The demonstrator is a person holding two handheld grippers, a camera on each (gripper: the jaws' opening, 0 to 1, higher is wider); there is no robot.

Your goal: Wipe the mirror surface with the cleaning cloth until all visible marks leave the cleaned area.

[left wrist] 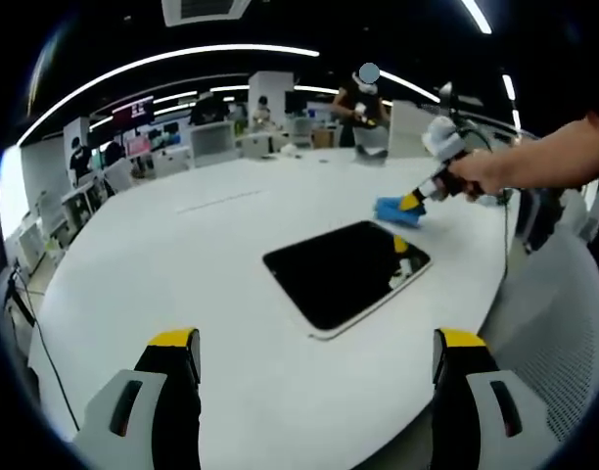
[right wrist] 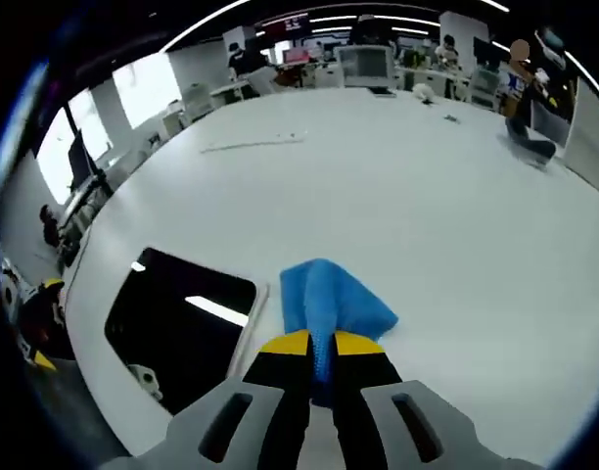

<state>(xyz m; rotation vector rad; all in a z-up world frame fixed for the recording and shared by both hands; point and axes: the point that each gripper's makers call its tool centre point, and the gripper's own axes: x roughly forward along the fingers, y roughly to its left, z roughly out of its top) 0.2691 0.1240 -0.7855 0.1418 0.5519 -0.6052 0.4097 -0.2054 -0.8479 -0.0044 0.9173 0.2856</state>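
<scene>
The mirror (left wrist: 346, 273) lies flat on the white table (left wrist: 182, 255), dark and reflecting ceiling lights. The blue cloth (right wrist: 329, 299) sits on the table just beside the mirror's edge, at about two o'clock from it in the left gripper view, clamped in the right gripper (right wrist: 321, 345). The left gripper (left wrist: 314, 348) hangs with jaws apart, holding nothing. With no hold on the mirror, a hard wipe could slide it across the table; a shallow pinch could shed the cloth.
</scene>
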